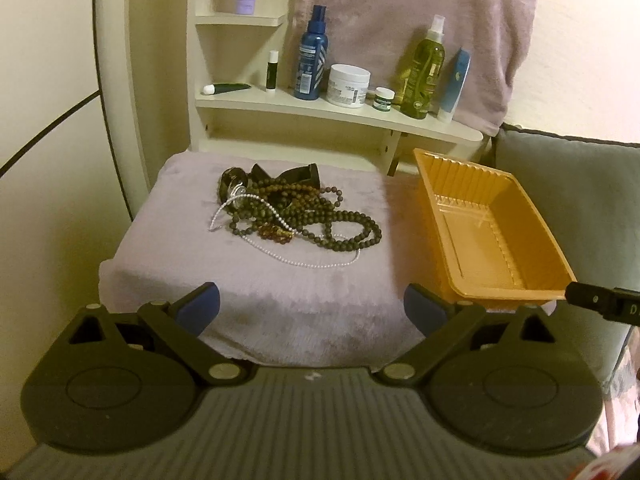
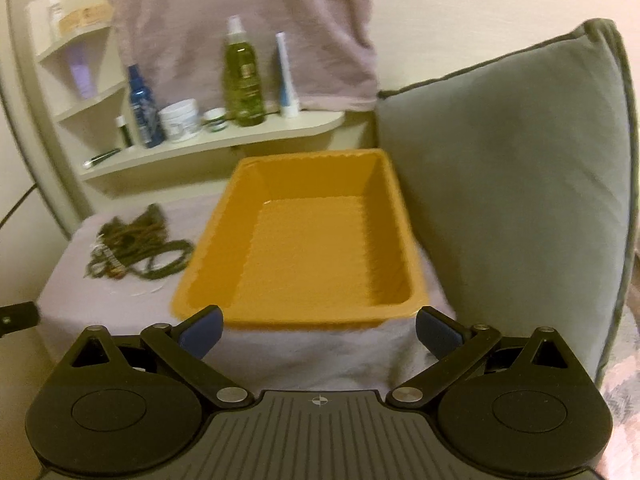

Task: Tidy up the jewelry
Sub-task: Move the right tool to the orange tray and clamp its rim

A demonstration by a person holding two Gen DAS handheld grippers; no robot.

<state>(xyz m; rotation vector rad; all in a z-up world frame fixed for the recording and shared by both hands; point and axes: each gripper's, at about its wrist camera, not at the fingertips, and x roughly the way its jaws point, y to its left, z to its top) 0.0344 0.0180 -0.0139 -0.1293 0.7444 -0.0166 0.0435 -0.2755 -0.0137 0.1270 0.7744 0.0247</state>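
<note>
A tangled heap of dark bead necklaces (image 1: 296,212) lies on a lilac towel-covered stand (image 1: 248,308), with a white pearl strand (image 1: 320,263) trailing out of it and a small amber piece (image 1: 276,233) inside. To its right sits an orange plastic tray (image 1: 516,280) with nothing in it. My left gripper (image 1: 312,306) hovers open at the stand's near edge, short of the heap. In the right wrist view the orange tray (image 2: 304,320) fills the middle and the bead heap (image 2: 136,248) lies left of it, blurred. My right gripper (image 2: 318,332) is open just before the tray's near rim.
A cream shelf (image 1: 340,114) behind the stand carries bottles, jars and tubes. A lilac towel (image 1: 420,20) hangs above it. A grey cushion (image 2: 508,200) stands close against the tray's right side. The tip of the other gripper (image 1: 600,302) shows at the right edge.
</note>
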